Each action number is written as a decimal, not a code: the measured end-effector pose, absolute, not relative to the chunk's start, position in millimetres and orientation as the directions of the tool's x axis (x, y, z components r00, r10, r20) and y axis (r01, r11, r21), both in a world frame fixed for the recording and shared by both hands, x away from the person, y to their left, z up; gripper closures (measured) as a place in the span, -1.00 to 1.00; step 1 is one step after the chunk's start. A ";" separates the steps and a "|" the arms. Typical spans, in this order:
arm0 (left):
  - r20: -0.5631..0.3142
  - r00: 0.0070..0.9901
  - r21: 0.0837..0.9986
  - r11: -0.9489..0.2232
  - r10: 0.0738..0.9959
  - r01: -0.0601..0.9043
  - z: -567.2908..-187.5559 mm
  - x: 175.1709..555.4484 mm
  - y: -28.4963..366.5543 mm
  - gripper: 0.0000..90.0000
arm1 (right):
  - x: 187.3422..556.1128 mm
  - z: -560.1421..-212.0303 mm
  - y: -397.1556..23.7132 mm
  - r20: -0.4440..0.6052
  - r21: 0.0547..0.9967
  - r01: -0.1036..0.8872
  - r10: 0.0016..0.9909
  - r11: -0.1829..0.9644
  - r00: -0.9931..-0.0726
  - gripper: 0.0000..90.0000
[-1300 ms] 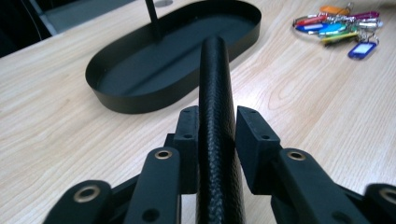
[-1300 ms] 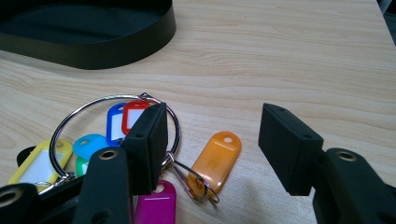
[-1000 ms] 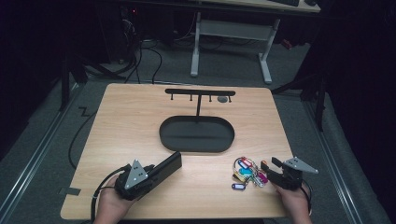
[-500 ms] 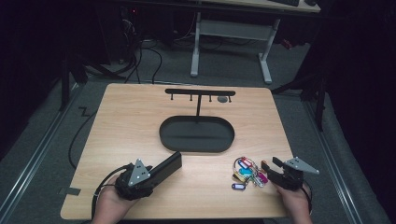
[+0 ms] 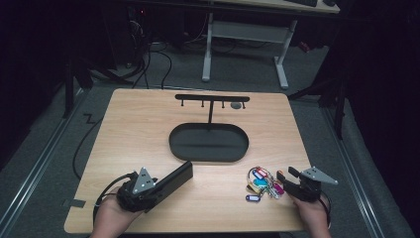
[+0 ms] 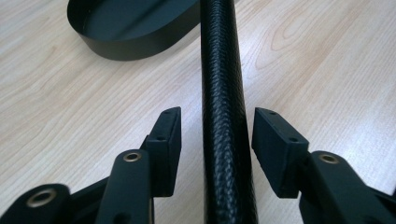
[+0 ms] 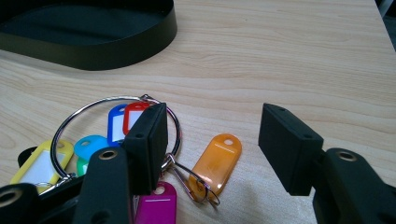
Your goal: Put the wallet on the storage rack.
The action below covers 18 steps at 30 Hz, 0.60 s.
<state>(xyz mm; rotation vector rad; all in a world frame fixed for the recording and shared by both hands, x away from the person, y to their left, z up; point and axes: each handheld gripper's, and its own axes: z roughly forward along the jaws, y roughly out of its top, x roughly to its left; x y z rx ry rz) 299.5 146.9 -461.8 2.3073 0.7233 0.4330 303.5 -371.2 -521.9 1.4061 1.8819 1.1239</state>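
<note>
Light wood table [image 5: 148, 129], dark room, grey floor. L gripper [image 6: 217, 144] jaws just closing, gaps either side of black case [image 6: 223, 93], not gripped. R gripper [image 7: 212, 149] jaws wide, over key tags [image 7: 140, 154] near black tray [image 5: 208, 143].

The table [image 5: 148, 124] is pale wood-grain laminate with a smooth, faintly satin face. The long black case [image 6: 223, 116] has a pebbled, leather-like skin with a dull sheen, and the oval tray [image 6: 130, 44] looks like smooth matt black metal or plastic. The key tags [image 7: 215, 161] are glossy coloured plastic on a shiny wire ring [image 7: 70, 122]; the gripper pads [image 7: 289, 144] are matt black.
</note>
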 end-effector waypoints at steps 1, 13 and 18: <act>0.107 0.791 0.686 -0.621 0.602 0.379 -461.8 299.5 146.9 0.19 | 303.5 -521.9 -371.2 0.063 0.856 0.504 0.946 0.112 -0.317 -0.05; 0.104 0.783 0.640 -0.644 0.613 0.419 -458.3 297.6 144.7 0.37 | 303.8 -521.8 -370.9 0.062 0.856 0.504 0.945 0.114 -0.321 -0.05; 0.106 0.786 0.620 -0.659 0.609 0.427 -456.0 295.6 142.9 0.52 | 303.6 -521.5 -370.7 0.060 0.857 0.503 0.945 0.117 -0.323 -0.05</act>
